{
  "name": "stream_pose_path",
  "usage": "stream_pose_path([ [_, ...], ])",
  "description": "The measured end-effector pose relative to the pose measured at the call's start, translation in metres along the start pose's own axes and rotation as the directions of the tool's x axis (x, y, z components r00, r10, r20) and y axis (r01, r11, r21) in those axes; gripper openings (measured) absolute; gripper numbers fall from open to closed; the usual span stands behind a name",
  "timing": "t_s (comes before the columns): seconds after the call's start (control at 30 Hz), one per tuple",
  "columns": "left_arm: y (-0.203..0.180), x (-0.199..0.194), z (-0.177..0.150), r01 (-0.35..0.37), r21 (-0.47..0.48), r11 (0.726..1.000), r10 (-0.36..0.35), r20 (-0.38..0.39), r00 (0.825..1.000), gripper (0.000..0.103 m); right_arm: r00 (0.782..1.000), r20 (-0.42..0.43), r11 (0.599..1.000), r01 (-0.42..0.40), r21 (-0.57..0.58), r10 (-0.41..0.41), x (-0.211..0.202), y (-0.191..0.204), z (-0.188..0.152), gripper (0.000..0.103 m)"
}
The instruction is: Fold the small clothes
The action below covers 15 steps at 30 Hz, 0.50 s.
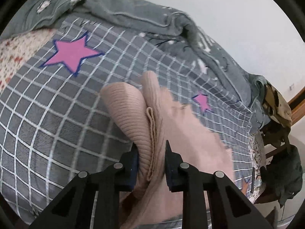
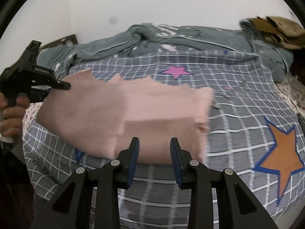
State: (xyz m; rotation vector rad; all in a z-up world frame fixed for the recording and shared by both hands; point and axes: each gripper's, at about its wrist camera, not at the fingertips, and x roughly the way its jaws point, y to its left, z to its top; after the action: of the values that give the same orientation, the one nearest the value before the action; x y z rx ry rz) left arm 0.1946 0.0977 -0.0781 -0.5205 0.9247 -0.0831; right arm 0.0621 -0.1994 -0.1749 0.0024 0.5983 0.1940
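- The bed (image 2: 238,114) fills both views, covered by a grey checked sheet with pink and orange stars; a grey-green quilt (image 2: 171,38) lies bunched along its far side by the wall.
- The pink knit garment (image 2: 124,114), the task's thing, lies spread on the sheet with layers already overlapping, so I judge at least one fold made; its edge nearest the left hand is raised off the bed.
- The left gripper (image 1: 150,148) has its fingers (image 1: 133,156) clenched on a bunched ribbed edge of that garment, cloth gathered tightly between them.
- The right gripper (image 2: 154,145) hangs just above the garment's near edge, its fingers partly apart and grasping nothing.
- What looks left: carry the lifted edge over, lay it flat, and smooth the bundle; any other clothes waiting cannot be told apart here.
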Motion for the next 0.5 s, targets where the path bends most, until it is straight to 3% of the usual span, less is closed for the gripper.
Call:
stream_pose_path([
  [0.27, -0.115, 0.004, -0.016, 0.042, 0.143, 0.989, -0.043, 0.009, 0.999, 0.022, 1.0, 0.025, 0.996, 0.005, 0.089, -0.007, -0.029, -0.063, -0.006, 0.033],
  [0.4, -0.173, 0.042, -0.049, 0.062, 0.246, 0.967, -0.049, -0.061, 0.997, 0.022, 1.0, 0.025, 0.992, 0.012, 0.127, -0.015, -0.042, -0.09, -0.014, 0.033],
  [0.5, -0.194, 0.08, -0.074, 0.062, 0.28, 0.958, -0.029, -0.122, 0.992, 0.022, 0.999, 0.023, 0.991, 0.031, 0.13, -0.034, -0.052, -0.103, -0.022, 0.033],
])
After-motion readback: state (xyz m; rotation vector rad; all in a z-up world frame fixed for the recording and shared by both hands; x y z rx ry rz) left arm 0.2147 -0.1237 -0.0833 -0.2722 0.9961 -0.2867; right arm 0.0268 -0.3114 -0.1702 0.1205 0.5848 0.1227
